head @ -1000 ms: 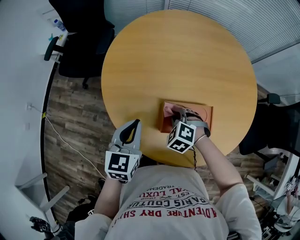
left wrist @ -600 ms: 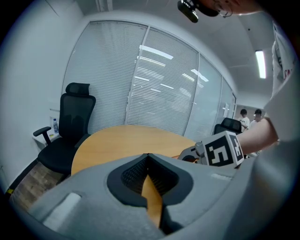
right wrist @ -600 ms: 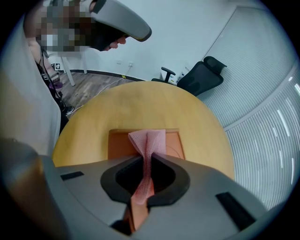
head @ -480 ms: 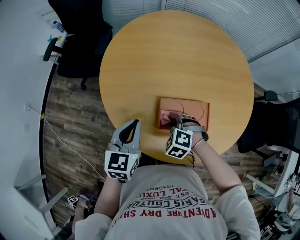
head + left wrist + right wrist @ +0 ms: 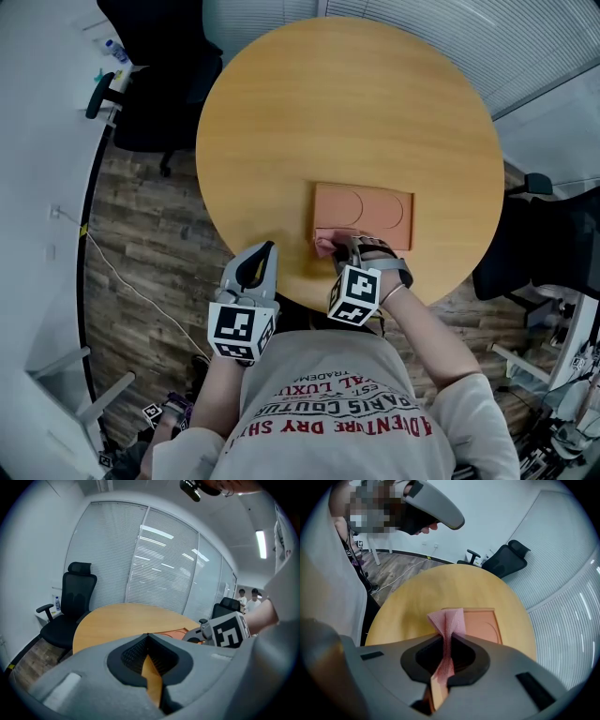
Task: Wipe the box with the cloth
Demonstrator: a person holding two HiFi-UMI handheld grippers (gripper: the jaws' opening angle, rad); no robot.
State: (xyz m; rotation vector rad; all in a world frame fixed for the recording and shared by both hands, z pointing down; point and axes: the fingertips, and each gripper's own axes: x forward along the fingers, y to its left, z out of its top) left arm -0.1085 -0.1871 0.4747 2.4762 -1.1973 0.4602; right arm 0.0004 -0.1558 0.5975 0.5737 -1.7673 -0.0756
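Wipe looks under way, extent unclear: right hand-held gripper (image 5: 340, 247) grips pink cloth (image 5: 324, 245) at orange box (image 5: 364, 208) near-left edge, near side of tabletop (image 5: 347, 112); left hand-held gripper (image 5: 262, 257) clenched, empty.

Pink cloth (image 5: 449, 620) with a fine ribbed weave, terracotta-orange box (image 5: 366, 214), honey-yellow wood table (image 5: 347, 112), dark brown plank floor (image 5: 150, 244) at 9 o'clock, black chair (image 5: 164, 103) at 10 o'clock.
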